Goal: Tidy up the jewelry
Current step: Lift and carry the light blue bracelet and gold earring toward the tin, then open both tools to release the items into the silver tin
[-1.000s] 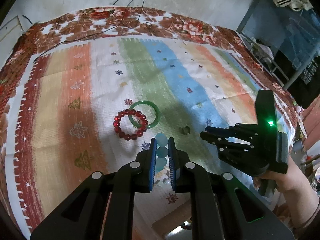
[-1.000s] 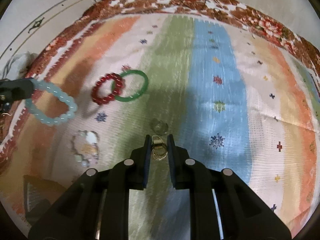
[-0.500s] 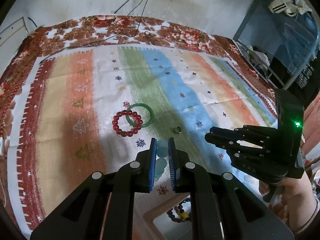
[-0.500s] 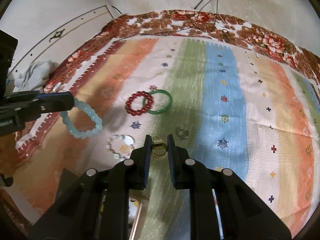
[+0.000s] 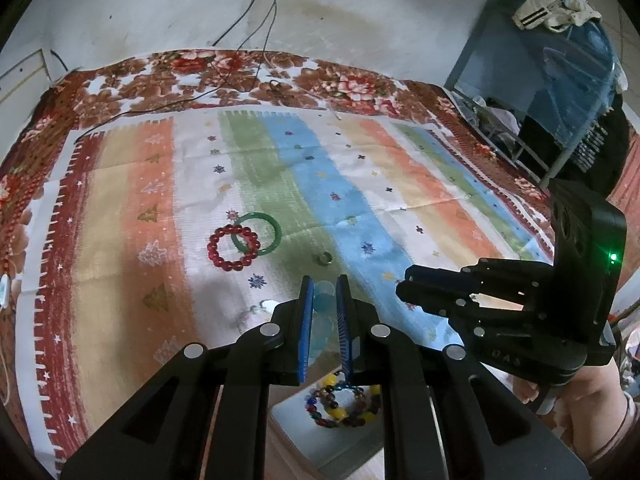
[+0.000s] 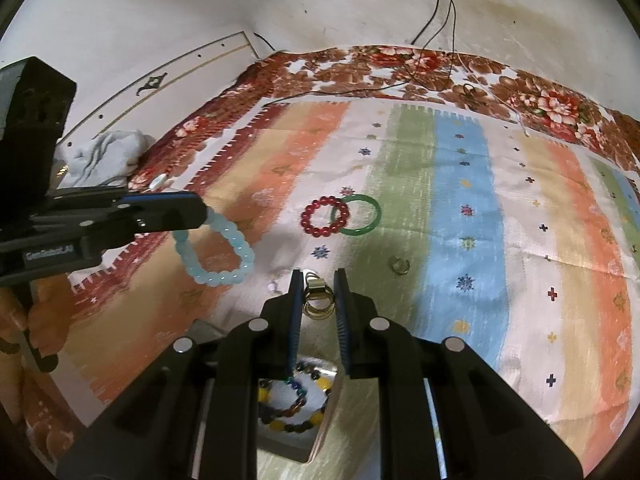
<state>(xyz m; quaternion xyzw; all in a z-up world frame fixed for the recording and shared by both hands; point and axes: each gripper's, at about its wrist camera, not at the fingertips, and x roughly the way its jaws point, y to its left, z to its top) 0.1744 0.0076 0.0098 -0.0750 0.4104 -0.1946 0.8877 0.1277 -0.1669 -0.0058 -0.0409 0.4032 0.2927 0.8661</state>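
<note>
The left tool (image 5: pixel 323 300) is closed on a pale blue bead bracelet (image 6: pixel 218 254), which hangs in a loop from its tips above the striped cloth (image 6: pixel 460 208) in the right wrist view; in its own view the beads (image 5: pixel 323 312) show between the blue pads. The right tool (image 6: pixel 316 292) grips a small gold clasp with rings (image 6: pixel 318 300) between its fingers, raised above the cloth. In the left wrist view the right tool (image 5: pixel 416 294) is seen from the side to the right, with a green light on its body and the person's hand (image 5: pixel 592 400) behind it. Below both tools lies a box (image 6: pixel 292 444) holding a multicoloured bead bracelet (image 6: pixel 296 400) with yellow, dark and blue beads. On the cloth farther out, a red bead bracelet (image 5: pixel 234 247) lies overlapping a green bangle (image 5: pixel 257 233), the two touching. A small ring (image 5: pixel 323 257) sits apart from them on the green stripe, to their right. A clear, pale piece of jewelry (image 5: pixel 256 310) lies on the cloth just left of the left tool's tips; what it is I cannot tell. The cloth rests on a floral spread (image 5: pixel 224 76), with cables (image 5: pixel 248 20) running to a wall socket.
</note>
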